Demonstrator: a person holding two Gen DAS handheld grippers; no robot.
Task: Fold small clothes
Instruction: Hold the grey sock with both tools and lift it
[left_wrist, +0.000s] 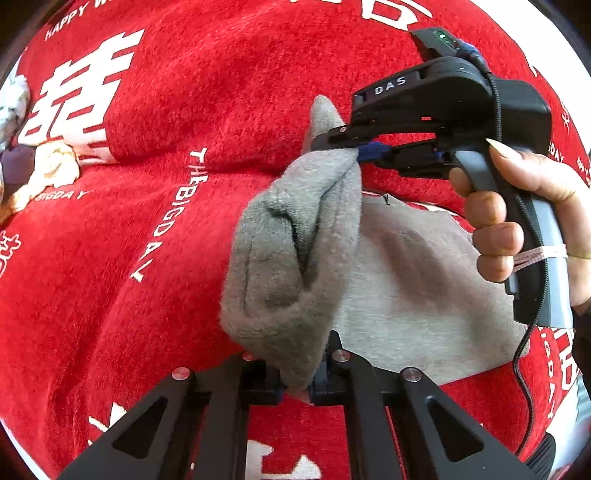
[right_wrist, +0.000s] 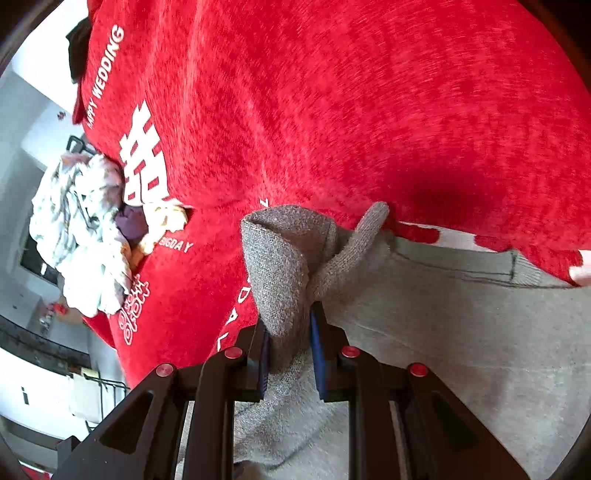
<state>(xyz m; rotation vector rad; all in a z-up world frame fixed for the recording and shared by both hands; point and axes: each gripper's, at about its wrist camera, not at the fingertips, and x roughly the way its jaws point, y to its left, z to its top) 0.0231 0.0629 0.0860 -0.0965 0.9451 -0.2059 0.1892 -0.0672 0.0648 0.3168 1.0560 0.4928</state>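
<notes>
A small grey fleece garment (left_wrist: 288, 258) lies partly on a red blanket (left_wrist: 129, 240), with its left edge lifted into a bunched fold. At the bottom of the left wrist view, my left gripper (left_wrist: 295, 387) is shut on the lower end of that fold. Further up, my right gripper (left_wrist: 356, 151) pinches the upper corner of the same edge, with a person's hand (left_wrist: 517, 221) around its handle. In the right wrist view the right gripper (right_wrist: 290, 354) is shut on a thick grey fold. The rest of the garment (right_wrist: 461, 325) lies flat to the right.
The red blanket (right_wrist: 369, 110) with white lettering covers the whole work surface. A pile of loose light and purple clothes (right_wrist: 85, 236) sits at its left edge, also seen in the left wrist view (left_wrist: 48, 170). Beyond that edge are the floor and furniture.
</notes>
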